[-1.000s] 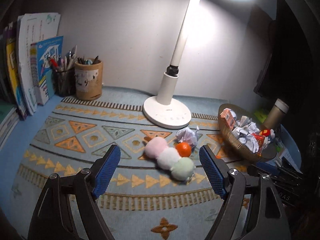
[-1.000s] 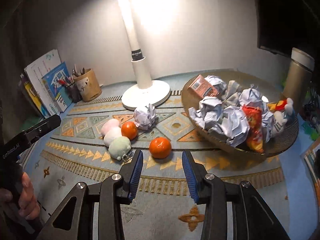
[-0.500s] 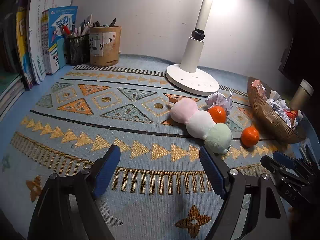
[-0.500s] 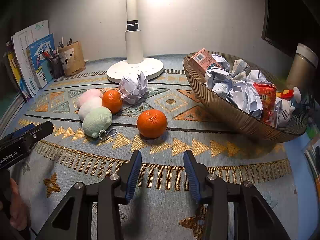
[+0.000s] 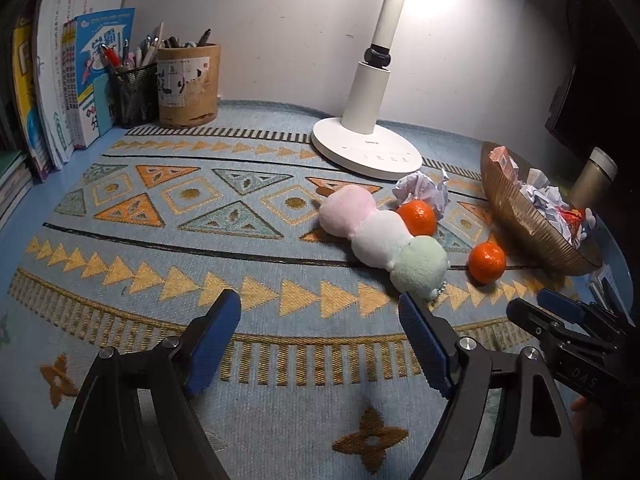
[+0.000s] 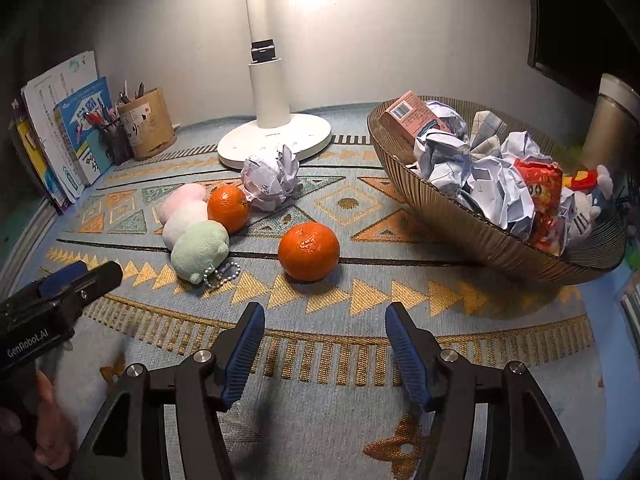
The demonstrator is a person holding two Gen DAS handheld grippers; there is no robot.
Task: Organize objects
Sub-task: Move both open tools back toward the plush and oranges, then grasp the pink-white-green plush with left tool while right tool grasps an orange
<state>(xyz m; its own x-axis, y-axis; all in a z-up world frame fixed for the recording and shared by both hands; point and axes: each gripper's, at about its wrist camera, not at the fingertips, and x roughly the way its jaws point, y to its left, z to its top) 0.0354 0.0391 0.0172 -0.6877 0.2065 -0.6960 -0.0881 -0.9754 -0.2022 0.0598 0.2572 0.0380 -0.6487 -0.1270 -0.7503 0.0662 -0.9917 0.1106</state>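
Ahead and right of the right gripper (image 6: 324, 344) sits the wide ribbed brown bowl (image 6: 472, 228) heaped with crumpled paper. Just ahead of the left gripper (image 5: 320, 340), slightly right, lies the pink, white and green plush toy (image 5: 384, 236): soft, light, best pinched across one lobe. Directly ahead of the right gripper, whose empty jaws are opening, rests the nearer round orange tangerine (image 6: 309, 247), probably firm and slick; take it across the middle. The left gripper gapes wide, empty.
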